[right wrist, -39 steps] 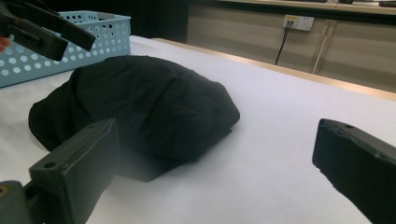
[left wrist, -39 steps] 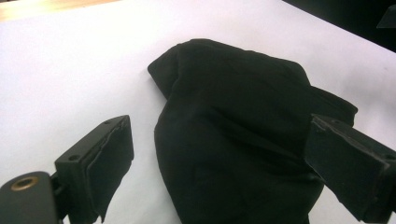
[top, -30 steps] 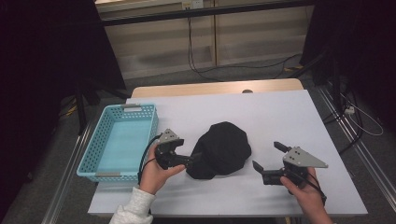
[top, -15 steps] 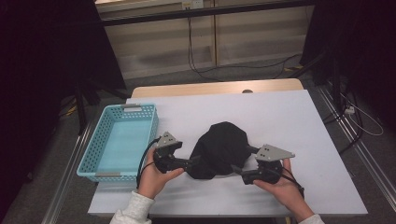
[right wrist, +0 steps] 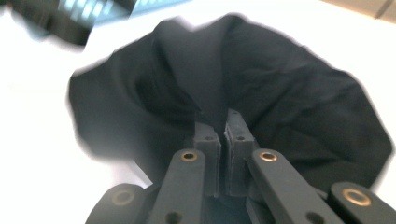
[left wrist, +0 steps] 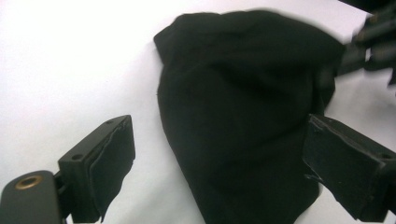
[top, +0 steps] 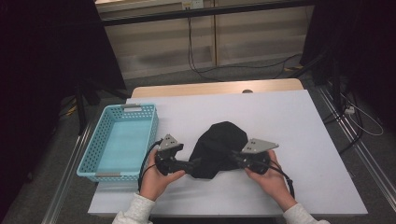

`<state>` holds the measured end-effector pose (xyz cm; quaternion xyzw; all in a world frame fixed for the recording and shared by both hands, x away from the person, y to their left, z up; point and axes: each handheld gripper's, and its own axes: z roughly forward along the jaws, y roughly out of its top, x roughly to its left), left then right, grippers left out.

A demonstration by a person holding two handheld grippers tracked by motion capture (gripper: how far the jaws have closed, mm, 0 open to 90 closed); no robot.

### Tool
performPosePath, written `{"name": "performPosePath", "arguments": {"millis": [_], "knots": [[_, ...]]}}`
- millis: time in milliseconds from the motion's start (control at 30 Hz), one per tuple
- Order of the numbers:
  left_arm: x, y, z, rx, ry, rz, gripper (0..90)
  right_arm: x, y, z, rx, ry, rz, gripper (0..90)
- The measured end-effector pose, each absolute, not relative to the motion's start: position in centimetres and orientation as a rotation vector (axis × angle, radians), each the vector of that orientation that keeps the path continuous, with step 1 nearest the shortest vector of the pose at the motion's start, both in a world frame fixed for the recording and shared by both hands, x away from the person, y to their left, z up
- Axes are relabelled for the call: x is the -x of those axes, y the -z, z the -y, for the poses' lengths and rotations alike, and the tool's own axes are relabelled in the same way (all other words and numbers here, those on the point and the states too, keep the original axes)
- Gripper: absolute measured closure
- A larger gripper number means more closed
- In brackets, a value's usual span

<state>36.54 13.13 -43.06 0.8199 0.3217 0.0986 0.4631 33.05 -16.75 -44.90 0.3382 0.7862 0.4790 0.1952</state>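
The right claw [right wrist: 222, 140] has just been closing, and its pads now pinch a fold of the black beanie [top: 218, 148] at the hat's right-hand edge, as the right gripper view shows, with cloth bunching up on either side of the tips. The left claw [left wrist: 219, 163] stands wide, its two pads well apart with the hat's other edge lying between them on the white worktop [top: 299, 126] but not pressed by either (so only one side is truly held). From above, both claws [top: 194, 164] face inward at each other, the beanie lying between them near the front edge. Its long axis runs away from the person, narrow crown farthest off, open rim nearest the hands. The turquoise basket [top: 93, 158] sits off to the left, just beside the left hand [top: 156, 179], so I'd judge that side the nearer for any carry across.
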Motion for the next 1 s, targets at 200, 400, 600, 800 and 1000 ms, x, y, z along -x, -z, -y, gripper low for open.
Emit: {"name": "performPosePath", "arguments": {"millis": [200,400,600,800,1000], "knots": [[-36.5,43.5,-12.5,-2.018,-0.222,-0.782,10.8,-33.4,43.2,20.6,-1.072,-1.397,-2.015,86.9],[-36.6,44.2,-11.7,-2.04,-0.206,-0.775,11.6,-33.3,43.9,23.2,-1.168,-1.346,-1.98,86.8],[-36.6,44.5,-11.1,-2.055,-0.2,-0.752,13.1,-32.8,44.1,24.7,-1.221,-1.329,-1.943,86.7],[-36.4,45.1,-10.3,-2.065,-0.185,-0.728,16.2,-32.7,44.1,25.6,-1.248,-1.328,-1.923,86.6],[-36.1,45.6,-9.3,-2.089,-0.196,-0.691,21.7,-32.6,44.1,25.3,-1.217,-1.335,-1.936,86.4]]}}
